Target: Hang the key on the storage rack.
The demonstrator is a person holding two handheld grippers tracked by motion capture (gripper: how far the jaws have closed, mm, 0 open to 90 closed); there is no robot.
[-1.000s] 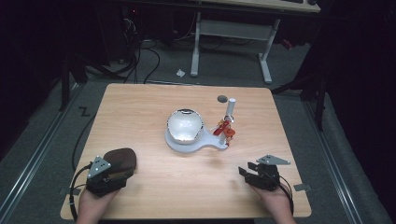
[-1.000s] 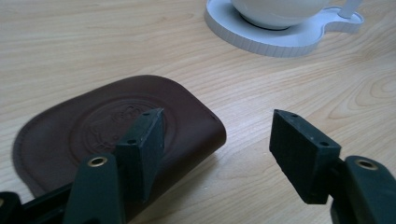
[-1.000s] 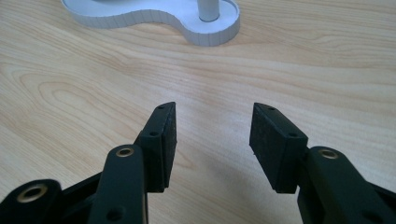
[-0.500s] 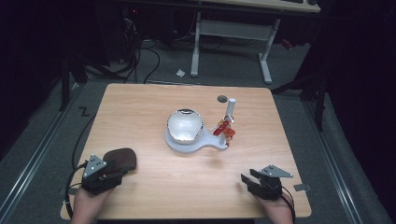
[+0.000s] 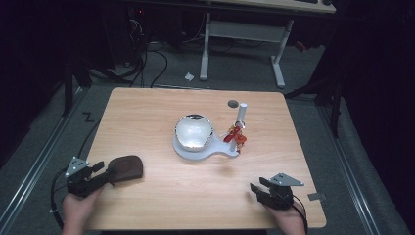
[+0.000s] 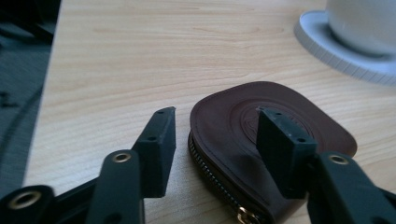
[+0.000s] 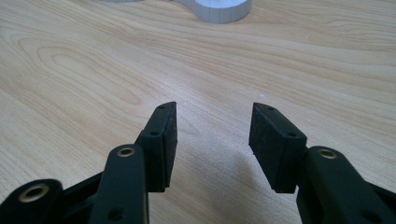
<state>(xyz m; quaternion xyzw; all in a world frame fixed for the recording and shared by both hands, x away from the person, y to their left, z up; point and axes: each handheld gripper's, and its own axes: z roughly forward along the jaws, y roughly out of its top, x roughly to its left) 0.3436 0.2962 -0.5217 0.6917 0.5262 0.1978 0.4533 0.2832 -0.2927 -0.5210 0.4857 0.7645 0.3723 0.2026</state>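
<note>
Leather first: the brown zip pouch lies flat on the table, its near corner between my left gripper fingers, which have just been narrowing without yet pinching, likely to grasp its edge. My right gripper rests spread and empty over bare wood, the white stand well ahead.

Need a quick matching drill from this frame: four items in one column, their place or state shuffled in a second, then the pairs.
Items:
1. brown pouch
2. left gripper
3. right gripper
4. round silver piece

Place or state:
A. open over bare wood at the table's near right
B. sits on the white base mid-table
C. lies flat at the table's near left, zip edge toward the jaws
D. jaws just been closing, one either side of the pouch's edge, not yet pressing

Pairs: 1-C, 2-D, 3-A, 4-B
</note>
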